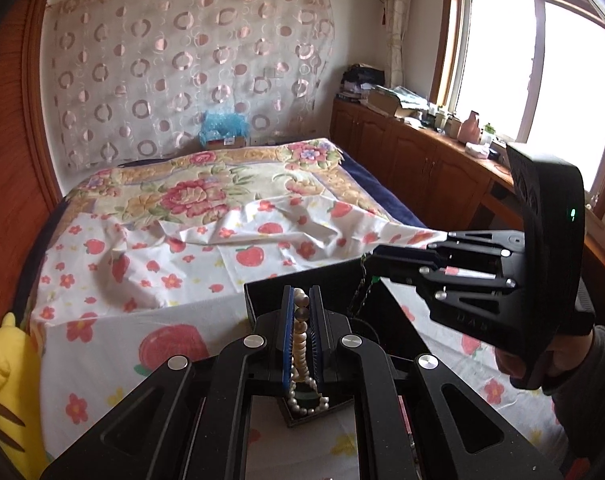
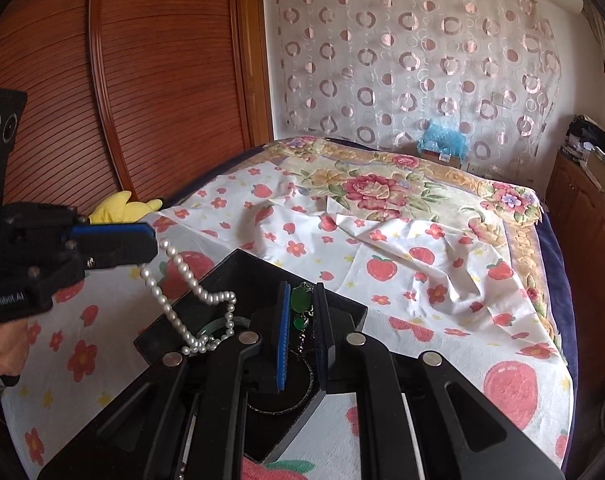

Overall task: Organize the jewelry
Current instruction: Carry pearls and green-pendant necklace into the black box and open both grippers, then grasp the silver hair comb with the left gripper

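Observation:
My left gripper is shut on a pearl necklace, held above a black jewelry box on the bed. The strand hangs from the left gripper in the right wrist view, its pearls trailing down into the box. My right gripper is shut on a necklace with green stones and a dark chain, above the box. In the left wrist view the right gripper holds the dark chain dangling over the box.
The box sits on a white sheet with strawberries over a floral blanket. A yellow plush toy lies at the bed's left edge. A wooden wardrobe stands left, and cluttered low cabinets stand under the window on the right.

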A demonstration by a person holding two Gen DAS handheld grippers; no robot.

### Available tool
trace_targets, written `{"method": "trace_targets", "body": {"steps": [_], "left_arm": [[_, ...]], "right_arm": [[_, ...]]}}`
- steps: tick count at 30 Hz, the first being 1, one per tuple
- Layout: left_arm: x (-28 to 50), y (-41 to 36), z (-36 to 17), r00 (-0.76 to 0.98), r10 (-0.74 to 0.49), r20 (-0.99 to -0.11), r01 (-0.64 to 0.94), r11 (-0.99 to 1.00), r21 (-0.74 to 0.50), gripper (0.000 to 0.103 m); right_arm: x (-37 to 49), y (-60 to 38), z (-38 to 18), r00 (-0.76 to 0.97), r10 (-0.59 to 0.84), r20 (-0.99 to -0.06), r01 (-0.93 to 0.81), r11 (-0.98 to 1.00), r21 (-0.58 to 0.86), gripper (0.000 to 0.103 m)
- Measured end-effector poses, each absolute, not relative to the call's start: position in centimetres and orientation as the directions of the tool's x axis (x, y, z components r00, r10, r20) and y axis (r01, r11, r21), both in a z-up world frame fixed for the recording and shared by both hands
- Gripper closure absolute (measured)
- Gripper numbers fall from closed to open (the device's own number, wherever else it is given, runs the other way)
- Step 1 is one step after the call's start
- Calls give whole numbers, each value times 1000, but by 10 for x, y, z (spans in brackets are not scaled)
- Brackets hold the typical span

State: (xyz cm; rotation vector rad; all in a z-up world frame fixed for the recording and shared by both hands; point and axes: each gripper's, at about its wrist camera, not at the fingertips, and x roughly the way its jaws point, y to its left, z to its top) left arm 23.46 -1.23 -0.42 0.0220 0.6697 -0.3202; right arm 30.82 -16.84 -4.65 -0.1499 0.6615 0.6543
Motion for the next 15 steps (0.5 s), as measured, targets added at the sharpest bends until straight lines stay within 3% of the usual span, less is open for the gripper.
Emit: {"method": "trace_targets", "body": {"steps": [5, 15], "left_arm": [[224, -16, -11, 733, -280, -620, 303, 950, -71, 96], [185, -19, -29, 713, -280, -643, 305, 949, -75, 96]], "right_arm": [[306, -173, -44, 611, 512, -604, -603, 795, 64, 85], [251, -197, -46, 637, 490, -595, -564, 822, 73, 85]]}}
